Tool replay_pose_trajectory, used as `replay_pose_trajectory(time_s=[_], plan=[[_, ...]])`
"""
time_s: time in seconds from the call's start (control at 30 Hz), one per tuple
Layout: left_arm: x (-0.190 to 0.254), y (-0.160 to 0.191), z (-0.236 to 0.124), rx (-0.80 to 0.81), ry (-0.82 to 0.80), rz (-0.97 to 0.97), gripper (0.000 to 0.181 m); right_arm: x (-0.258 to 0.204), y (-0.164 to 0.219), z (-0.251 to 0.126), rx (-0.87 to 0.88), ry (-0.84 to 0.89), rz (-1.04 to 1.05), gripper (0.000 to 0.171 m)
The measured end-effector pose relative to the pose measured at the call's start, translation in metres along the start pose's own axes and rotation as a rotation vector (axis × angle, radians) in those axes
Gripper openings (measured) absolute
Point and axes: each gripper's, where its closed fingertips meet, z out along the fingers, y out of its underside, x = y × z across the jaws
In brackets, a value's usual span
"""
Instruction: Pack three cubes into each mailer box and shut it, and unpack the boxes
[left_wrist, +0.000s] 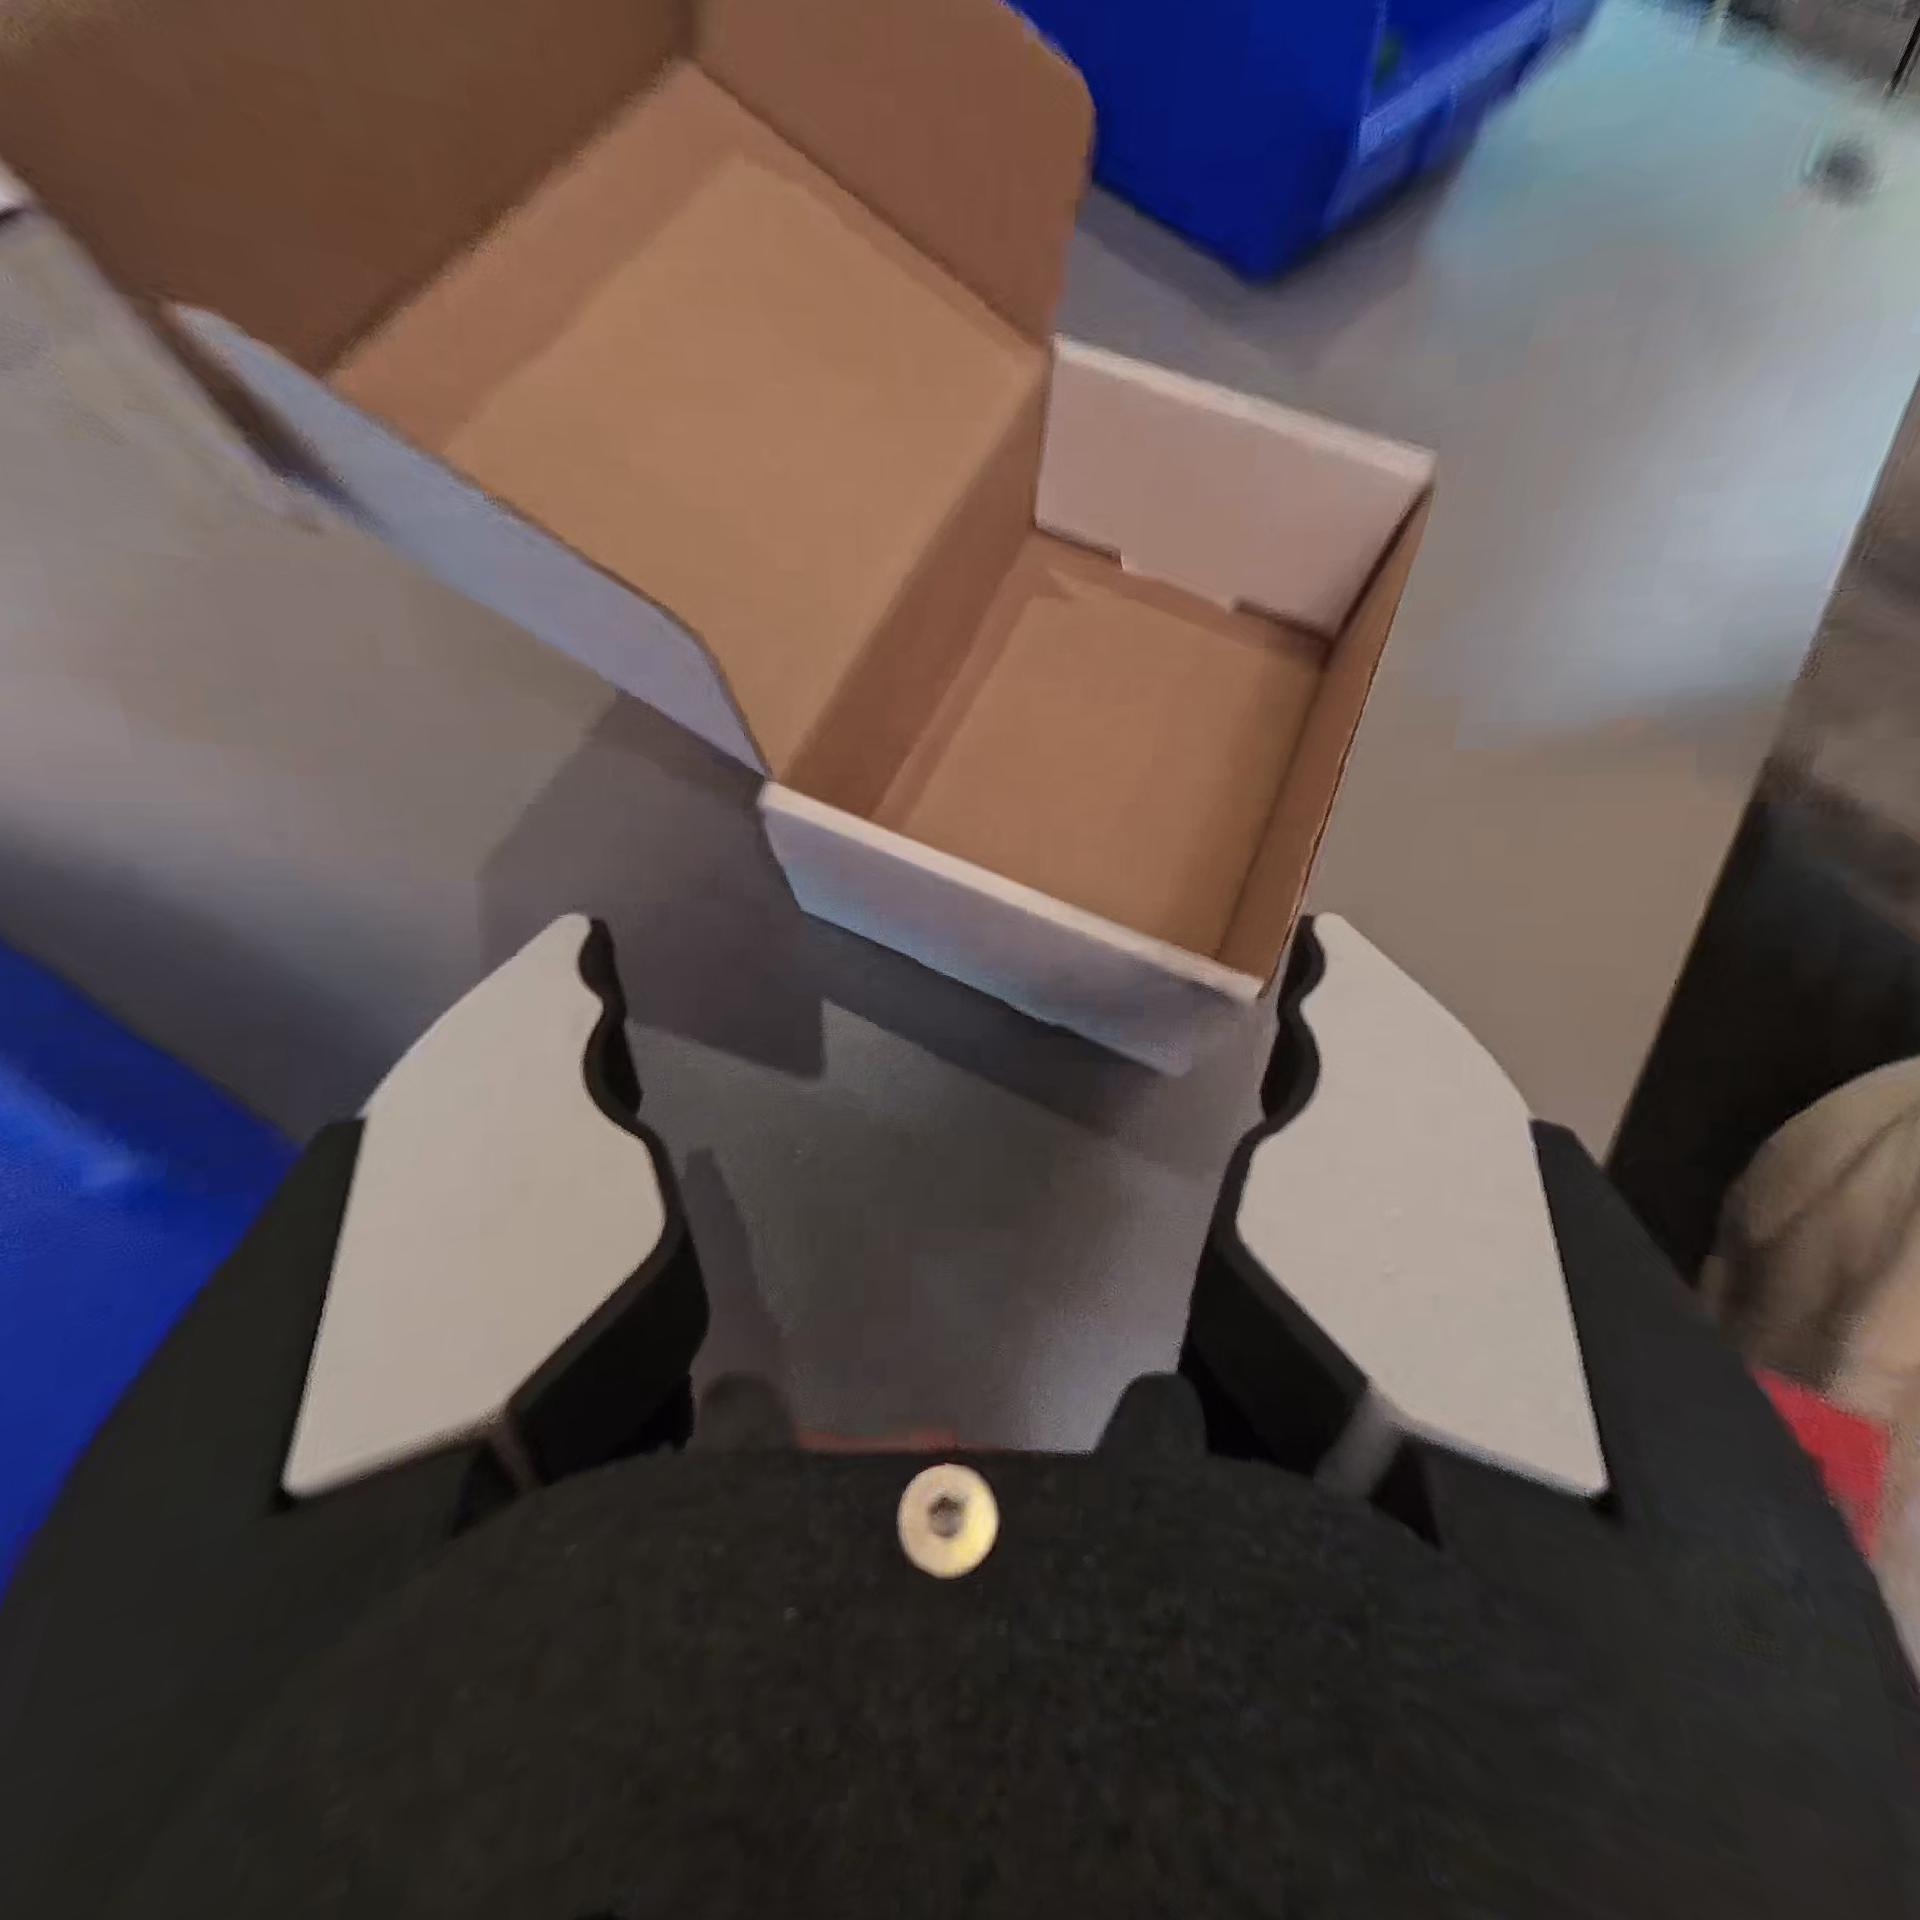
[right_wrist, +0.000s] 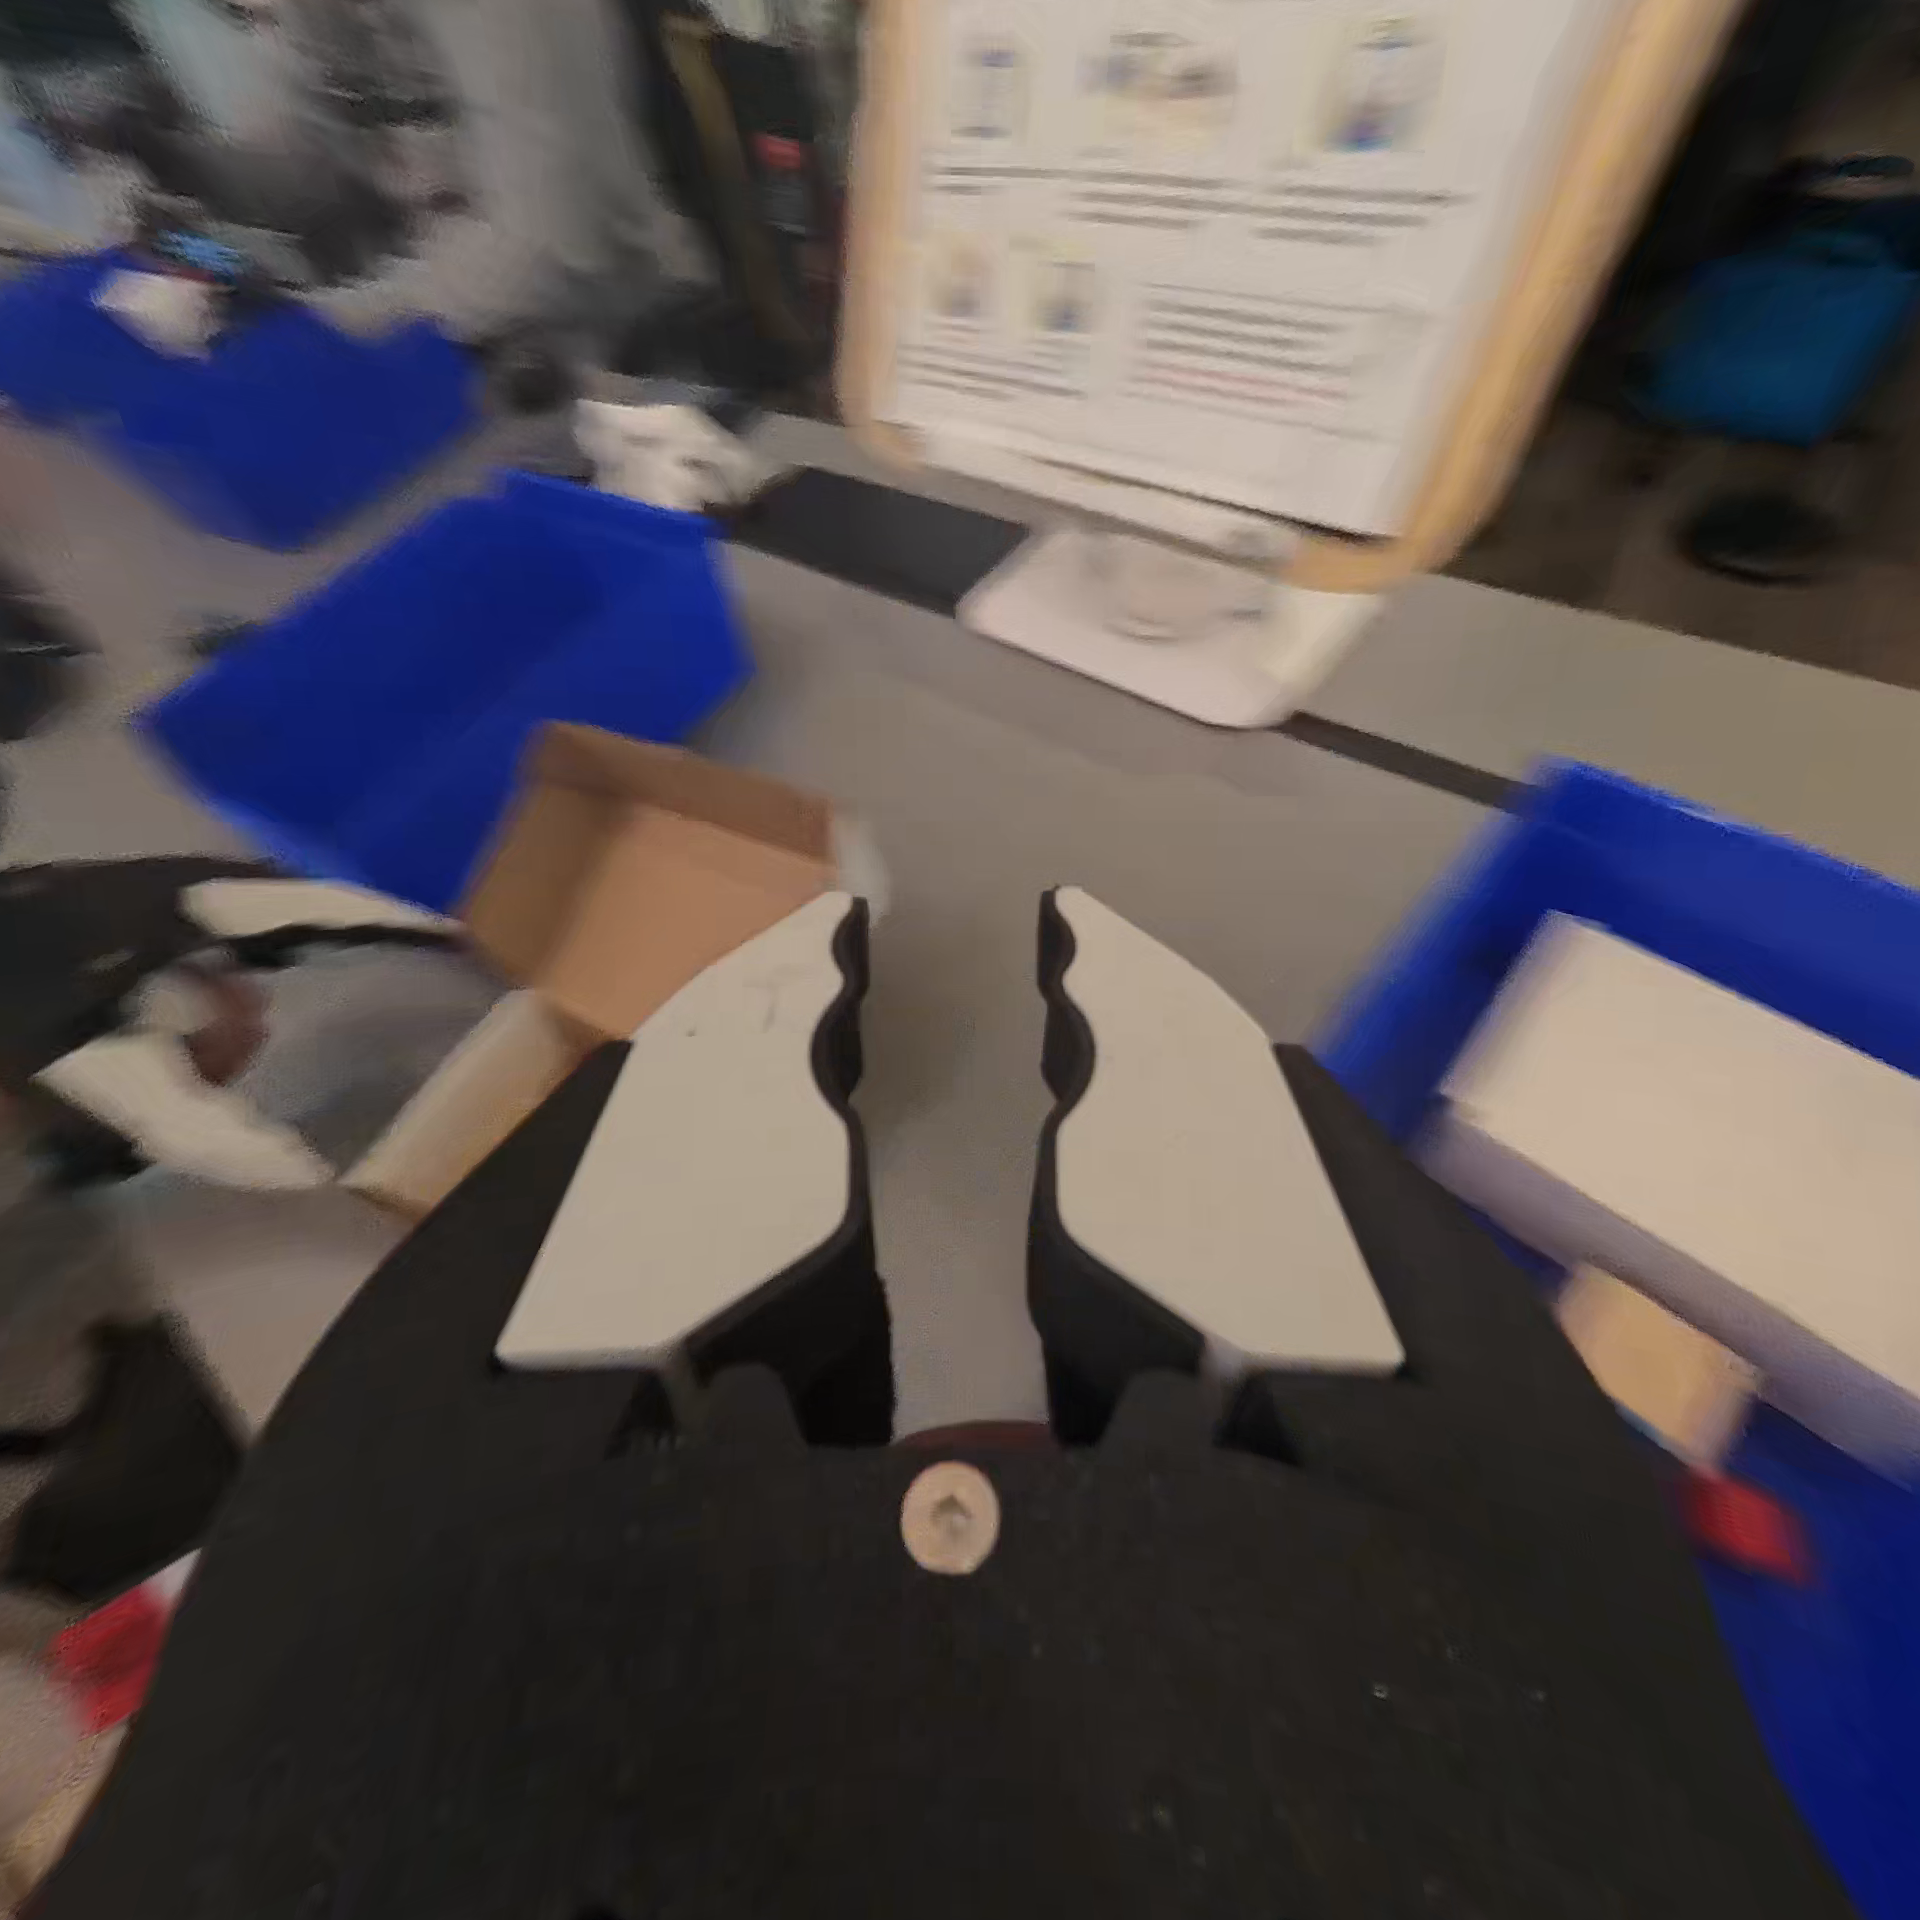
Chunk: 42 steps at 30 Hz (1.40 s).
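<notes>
An open mailer box, white outside and brown inside, stands on the grey table with its lid raised to the upper left; nothing lies inside it. My left gripper is open and empty, just in front of the box's near wall, its right fingertip beside the near right corner. In the right wrist view the same box sits left of centre. My right gripper is open a narrow way and empty, above the table right of the box. The left gripper shows blurred at the left. No cubes are clearly visible.
Blue bins stand around: one at the far right in the left wrist view, two at the left and one at the right holding a white box. A framed instruction sheet on a white stand is at the back. The table's right edge is near. My hands' fingertips stand some 30 cm from each other.
</notes>
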Motion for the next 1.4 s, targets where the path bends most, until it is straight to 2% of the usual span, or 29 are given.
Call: replay_pose_trajectory(time_s=[0.07,0.13,0.23,0.33,0.4,0.47,0.57,0.7,0.8,0.87,1.07,1.4], plan=[[-0.006,-0.019,-0.016,0.089,0.008,-0.136,0.104,-0.053,0.025,0.034,-0.090,-0.146,-0.046,0.033],[-0.023,-0.036,-0.026,0.167,-0.041,-0.276,0.079,-0.059,0.059,0.067,-0.228,-0.056,-0.076,0.042],[-0.035,-0.054,-0.021,0.184,-0.025,-0.420,0.069,-0.055,0.084,0.100,-0.309,0.058,-0.067,0.038],[-0.041,-0.061,0.000,0.129,-0.062,-0.424,0.065,-0.057,0.097,0.116,-0.347,0.096,-0.052,0.024],[-0.042,-0.065,0.011,0.120,-0.093,-0.414,0.050,-0.062,0.107,0.119,-0.385,0.103,-0.055,0.008],[-0.043,-0.067,0.012,0.148,-0.161,-0.401,0.035,-0.063,0.111,0.115,-0.380,0.141,-0.085,0.007],[-0.025,-0.068,0.008,0.196,-0.243,-0.267,0.012,-0.065,0.113,0.102,-0.328,0.217,-0.166,0.006],[0.007,-0.055,0.000,0.224,-0.376,-0.017,0.011,-0.080,0.122,0.074,-0.214,0.297,-0.252,0.006],[0.028,-0.047,-0.009,0.241,-0.395,0.056,0.010,-0.094,0.134,0.049,-0.117,0.318,-0.211,0.006],[0.039,-0.041,-0.013,0.244,-0.385,0.056,0.010,-0.101,0.143,0.034,-0.074,0.330,-0.170,0.005],[0.065,-0.009,-0.013,0.177,-0.347,0.049,0.007,-0.128,0.186,0.011,-0.106,0.317,-0.145,0.009],[0.060,0.001,-0.009,0.131,-0.346,0.015,0.008,-0.129,0.191,0.013,-0.103,0.306,-0.155,0.010]])
